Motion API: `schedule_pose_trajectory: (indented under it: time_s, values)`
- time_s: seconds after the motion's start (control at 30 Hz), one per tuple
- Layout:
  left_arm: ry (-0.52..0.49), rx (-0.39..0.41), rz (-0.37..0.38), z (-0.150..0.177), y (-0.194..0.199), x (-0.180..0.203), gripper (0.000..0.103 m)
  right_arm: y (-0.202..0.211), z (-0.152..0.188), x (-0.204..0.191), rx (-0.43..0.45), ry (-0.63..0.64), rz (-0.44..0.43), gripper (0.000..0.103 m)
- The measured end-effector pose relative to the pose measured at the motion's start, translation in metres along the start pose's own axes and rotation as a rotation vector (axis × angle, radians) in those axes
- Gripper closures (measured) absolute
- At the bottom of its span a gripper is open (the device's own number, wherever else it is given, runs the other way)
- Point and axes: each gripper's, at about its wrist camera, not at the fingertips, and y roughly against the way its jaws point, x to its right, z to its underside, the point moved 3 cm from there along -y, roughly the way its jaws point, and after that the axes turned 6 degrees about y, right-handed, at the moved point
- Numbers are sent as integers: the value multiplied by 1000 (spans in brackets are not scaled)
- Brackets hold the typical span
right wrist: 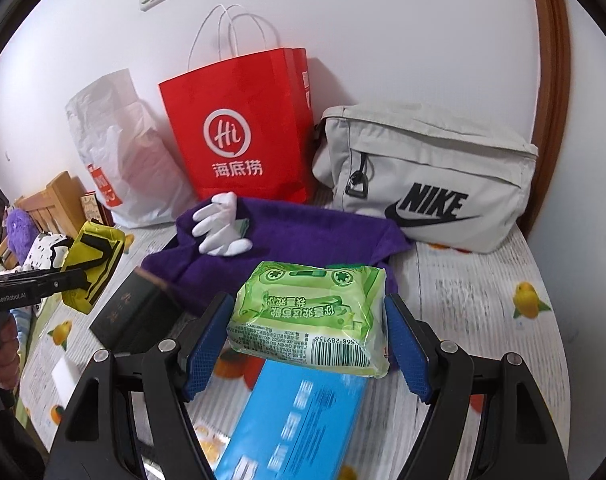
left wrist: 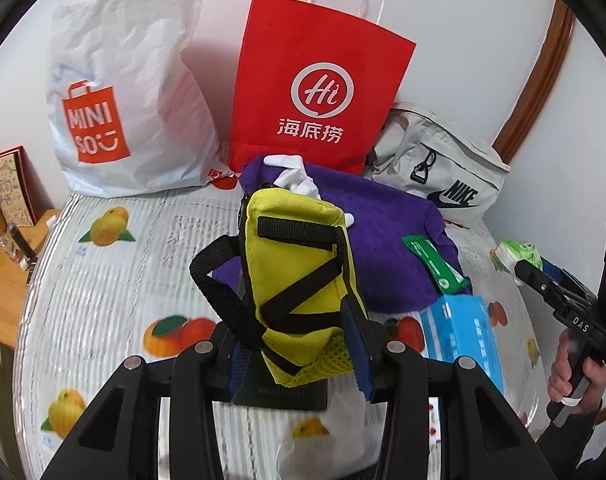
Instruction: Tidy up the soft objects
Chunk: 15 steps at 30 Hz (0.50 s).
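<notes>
My left gripper [left wrist: 299,346] is shut on a yellow pouch [left wrist: 299,272] with black straps, held up over the table. From the right wrist view that pouch [right wrist: 95,264] hangs at the far left. My right gripper [right wrist: 307,342] is shut on a green pack of tissues [right wrist: 307,312], blue pads pressing both of its ends; the pack [left wrist: 519,254] also shows at the right edge of the left wrist view. Behind both lies a purple cloth [right wrist: 303,236] with a white glove [right wrist: 223,228] on it.
A red paper bag [right wrist: 239,136], a white plastic bag [left wrist: 123,92] and a grey Nike bag [right wrist: 423,184] stand against the wall. A blue box [right wrist: 303,420], a black box [right wrist: 135,312] and a green packet [left wrist: 435,266] lie on the fruit-print table cover [right wrist: 483,300].
</notes>
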Motion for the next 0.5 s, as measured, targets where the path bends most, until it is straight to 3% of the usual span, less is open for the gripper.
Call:
schedule_pose_trajectory:
  time_s: [0.5]
  values:
    - [-8,-68,18,-38,-69,5,62,-94,-22,14,-101,23,-50,27]
